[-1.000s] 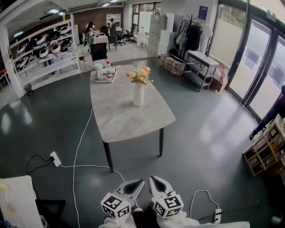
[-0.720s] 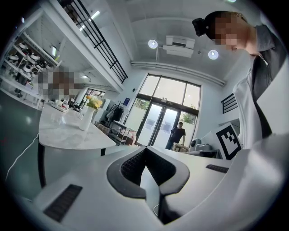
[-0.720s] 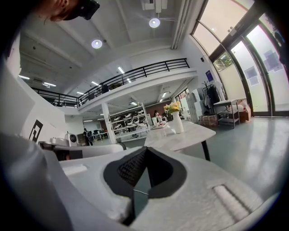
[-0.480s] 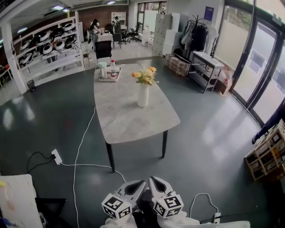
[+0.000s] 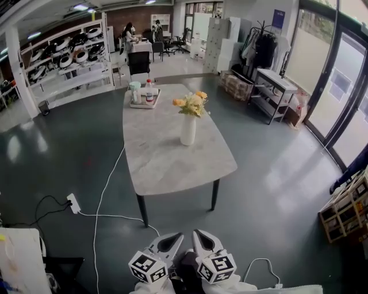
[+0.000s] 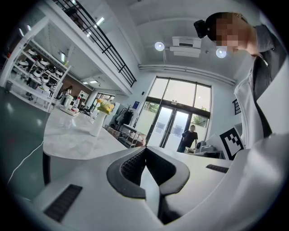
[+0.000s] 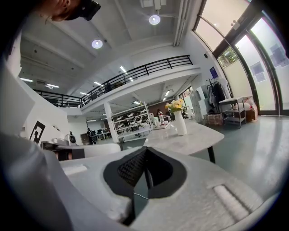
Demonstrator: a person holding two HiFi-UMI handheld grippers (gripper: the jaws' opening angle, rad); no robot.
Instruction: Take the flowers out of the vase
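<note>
Flowers (image 5: 191, 104) stand in vase (image 5: 188, 131) (well ahead); left claw (image 6: 145, 150), right claw (image 7: 145, 150) closed, empty.

Daylight from the glass doors (image 5: 339, 97) on the right mixes with ceiling lights (image 5: 80, 7), leaving the room bright and even. The glossy floor (image 5: 276, 172) shows pale glare patches, and the worktop (image 5: 172, 161) casts a soft shadow beneath. Every view bows at its edges. Both gripper views sit in dark round vignettes, where the left hand-held gripper (image 6: 145, 150) looks slightly soft up close.
</note>
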